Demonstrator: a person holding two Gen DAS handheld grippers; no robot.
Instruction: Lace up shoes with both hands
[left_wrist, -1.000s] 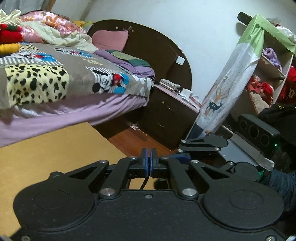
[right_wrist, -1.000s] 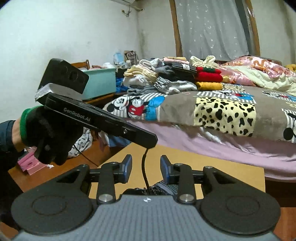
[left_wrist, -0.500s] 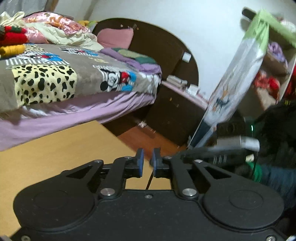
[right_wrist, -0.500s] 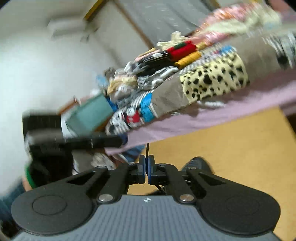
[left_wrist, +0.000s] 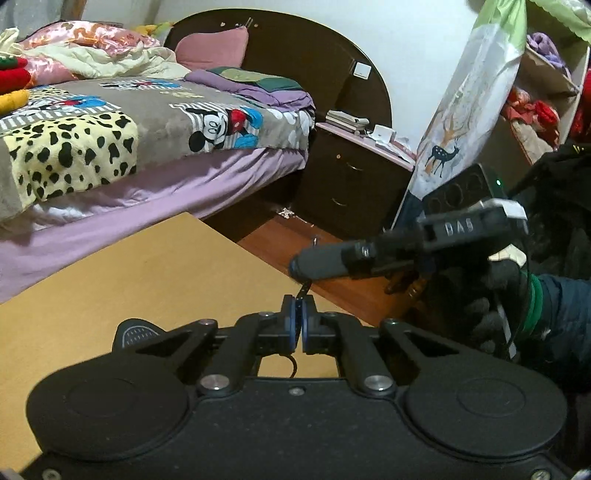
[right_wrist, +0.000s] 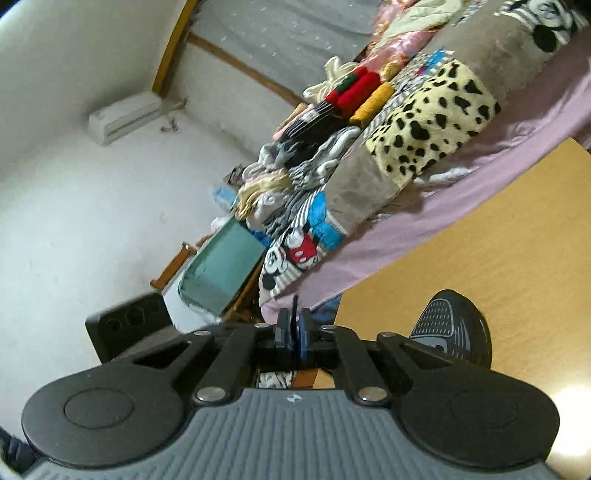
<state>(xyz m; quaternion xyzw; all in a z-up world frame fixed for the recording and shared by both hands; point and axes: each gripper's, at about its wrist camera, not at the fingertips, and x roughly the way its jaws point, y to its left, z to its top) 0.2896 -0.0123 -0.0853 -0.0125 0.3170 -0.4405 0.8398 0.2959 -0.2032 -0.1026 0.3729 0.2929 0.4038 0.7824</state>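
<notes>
My left gripper (left_wrist: 298, 317) is shut on a thin black shoelace (left_wrist: 303, 290) that runs up to the tip of my right gripper (left_wrist: 297, 266), held side-on by a gloved hand (left_wrist: 476, 291). In the right wrist view, my right gripper (right_wrist: 294, 326) is shut on the lace, whose stiff end (right_wrist: 295, 304) sticks up between the pads. The black mesh shoe (right_wrist: 454, 326) lies on the tan table (right_wrist: 498, 240) just right of the right gripper. Only its toe (left_wrist: 135, 330) shows behind the left gripper's left finger. The eyelets are hidden.
A bed with a patterned blanket (left_wrist: 110, 122) and stacked socks (right_wrist: 354, 96) runs along the table's far edge. A dark nightstand (left_wrist: 351, 181) and a tall printed bag (left_wrist: 469, 103) stand to the right. A teal box (right_wrist: 225, 269) sits at the left.
My right gripper went from open to shut on the lace and rolled sideways. My left gripper loosened for a moment and is shut on the lace again. Both grippers drew close together.
</notes>
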